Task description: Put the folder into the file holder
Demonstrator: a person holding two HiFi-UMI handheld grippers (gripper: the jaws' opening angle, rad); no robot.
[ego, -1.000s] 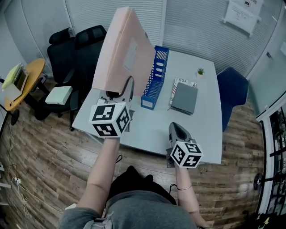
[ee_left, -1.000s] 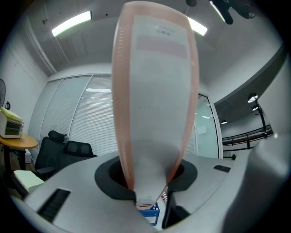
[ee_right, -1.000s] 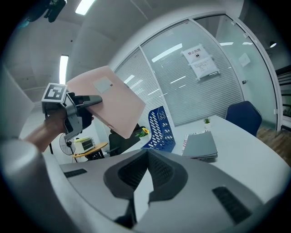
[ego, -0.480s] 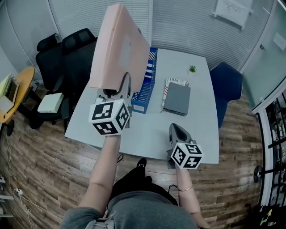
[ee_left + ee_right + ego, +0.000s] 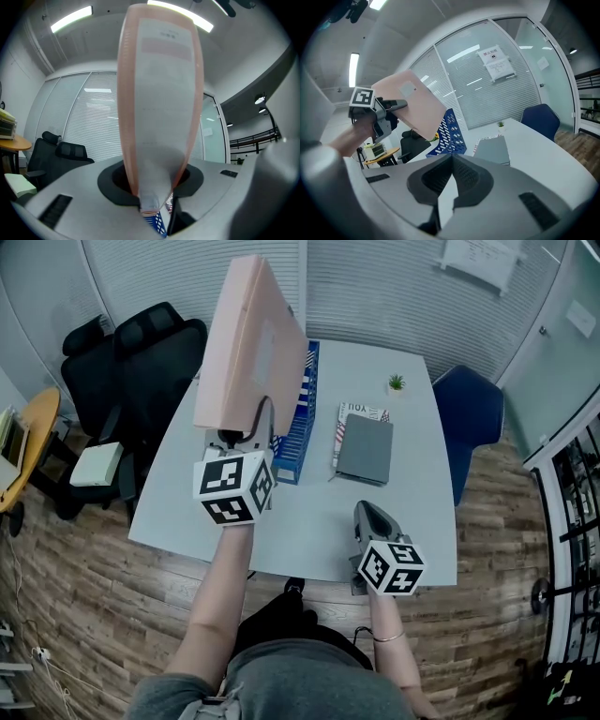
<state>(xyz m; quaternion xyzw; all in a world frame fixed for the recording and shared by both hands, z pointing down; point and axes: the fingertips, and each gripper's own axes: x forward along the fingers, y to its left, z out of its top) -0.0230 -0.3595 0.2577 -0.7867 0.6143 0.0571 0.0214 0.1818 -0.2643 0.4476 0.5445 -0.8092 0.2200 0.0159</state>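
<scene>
My left gripper [image 5: 246,435] is shut on the lower edge of a large pink folder [image 5: 251,338] and holds it upright in the air. The folder hangs just left of the blue perforated file holder [image 5: 298,418], which stands on the white table [image 5: 309,521]. In the left gripper view the folder [image 5: 159,103] fills the gap between the jaws of the left gripper [image 5: 152,187], and a bit of the file holder [image 5: 158,225] shows below. My right gripper [image 5: 371,514] hovers over the table's near edge, shut with nothing in it [image 5: 451,159]. From there I see the folder [image 5: 417,108] and the holder [image 5: 450,133].
A grey folder [image 5: 365,448] lies on a printed booklet right of the holder, with a small potted plant [image 5: 397,382] behind it. A blue chair [image 5: 472,418] stands at the table's right, black office chairs [image 5: 141,343] at its left. A round side table [image 5: 23,442] is far left.
Both grippers have drawn closer to the table. The pink folder, still held upright, now stands nearer the blue file holder's left side.
</scene>
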